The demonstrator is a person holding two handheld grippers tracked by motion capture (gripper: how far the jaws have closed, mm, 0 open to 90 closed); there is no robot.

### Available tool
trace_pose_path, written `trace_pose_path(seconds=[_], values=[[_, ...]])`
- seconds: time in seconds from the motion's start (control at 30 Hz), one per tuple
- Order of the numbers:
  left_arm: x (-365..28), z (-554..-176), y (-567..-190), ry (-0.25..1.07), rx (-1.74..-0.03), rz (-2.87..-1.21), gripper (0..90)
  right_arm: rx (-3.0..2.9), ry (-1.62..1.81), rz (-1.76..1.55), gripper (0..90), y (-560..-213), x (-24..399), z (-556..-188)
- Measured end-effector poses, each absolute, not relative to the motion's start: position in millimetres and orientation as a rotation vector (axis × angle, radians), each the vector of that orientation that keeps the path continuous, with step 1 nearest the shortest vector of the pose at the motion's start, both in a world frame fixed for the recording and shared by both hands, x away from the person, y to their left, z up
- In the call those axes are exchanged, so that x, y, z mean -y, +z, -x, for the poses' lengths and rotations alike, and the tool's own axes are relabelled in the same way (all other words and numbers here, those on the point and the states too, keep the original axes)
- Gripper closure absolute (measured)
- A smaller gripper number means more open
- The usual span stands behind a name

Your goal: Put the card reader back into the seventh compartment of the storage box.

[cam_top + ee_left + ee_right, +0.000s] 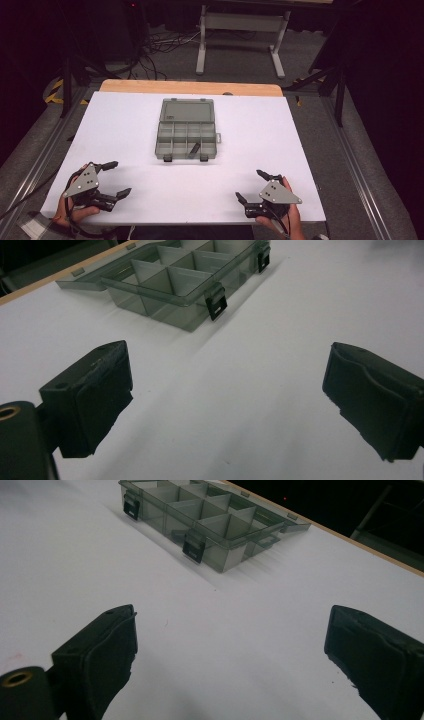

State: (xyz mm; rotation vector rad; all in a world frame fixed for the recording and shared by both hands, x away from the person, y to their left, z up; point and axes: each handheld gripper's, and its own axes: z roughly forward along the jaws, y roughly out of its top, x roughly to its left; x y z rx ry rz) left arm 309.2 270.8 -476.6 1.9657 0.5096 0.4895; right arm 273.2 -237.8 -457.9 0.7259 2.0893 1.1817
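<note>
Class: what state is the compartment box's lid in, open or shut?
Open. The compartment box has its lid folded back flat on the table, leaving the dividers exposed.

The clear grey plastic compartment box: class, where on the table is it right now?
In the high view, the clear grey plastic compartment box lies open mid-table on the white table top, beyond both grippers.

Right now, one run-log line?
left gripper: open, idle | right gripper: open, idle | organizer box: lid open, mid-table, untouched
</note>
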Motion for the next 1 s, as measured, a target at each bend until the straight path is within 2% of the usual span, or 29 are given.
trace_pose_path(seconds=[1.0], values=[[-266.9, -313.4, -478.8, 0.486, -0.508, -1.988, 6.7, -2.063, 1.161, -0.718, 7.5, -458.0, 239.4, -274.9]])
